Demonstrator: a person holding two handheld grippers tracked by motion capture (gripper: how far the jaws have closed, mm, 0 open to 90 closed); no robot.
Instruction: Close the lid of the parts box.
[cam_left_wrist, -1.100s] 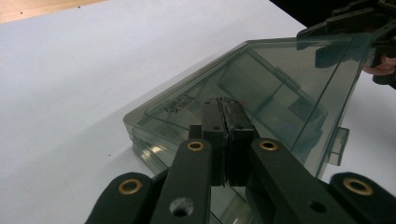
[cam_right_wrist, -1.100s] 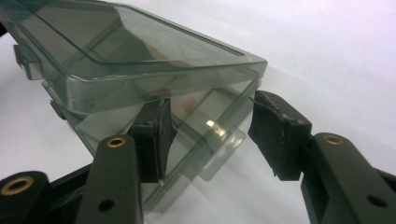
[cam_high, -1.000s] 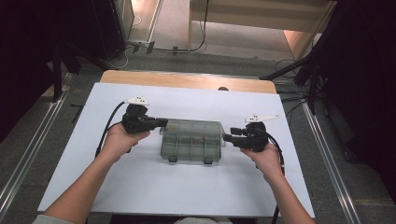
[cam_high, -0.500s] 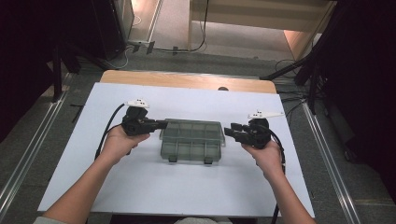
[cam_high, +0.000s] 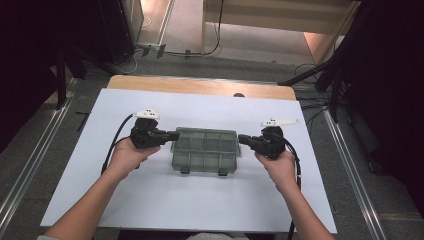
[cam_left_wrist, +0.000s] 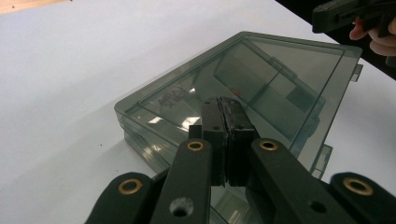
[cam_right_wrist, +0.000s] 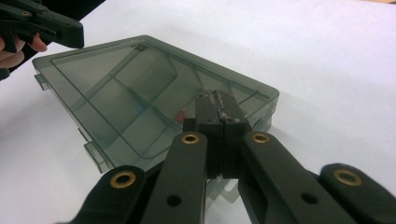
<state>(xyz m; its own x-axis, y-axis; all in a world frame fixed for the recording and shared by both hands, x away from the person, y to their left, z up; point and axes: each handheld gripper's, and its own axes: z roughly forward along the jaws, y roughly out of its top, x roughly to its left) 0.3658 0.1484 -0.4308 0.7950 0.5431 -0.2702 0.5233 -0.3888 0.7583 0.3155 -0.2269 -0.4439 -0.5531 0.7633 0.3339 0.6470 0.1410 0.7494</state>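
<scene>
Flanking one box (cam_high: 205, 149): two shut grippers (cam_high: 176, 135) (cam_high: 241, 139), apparently six compartments.

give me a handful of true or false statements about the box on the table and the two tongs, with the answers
1. The grey see-through compartment box lies with its lid closed. True.
2. The left tongs stand wide open. False: their jaws are shut together, at the box's left end.
3. The right tongs have just been closing and now stand shut with nothing between them. True.
4. The box sits on bare wood. False: it lies on the white table cover.
5. The tongs flank the box, one at each end. True.
6. The box's latches face away from the person. False: they face the person.
</scene>
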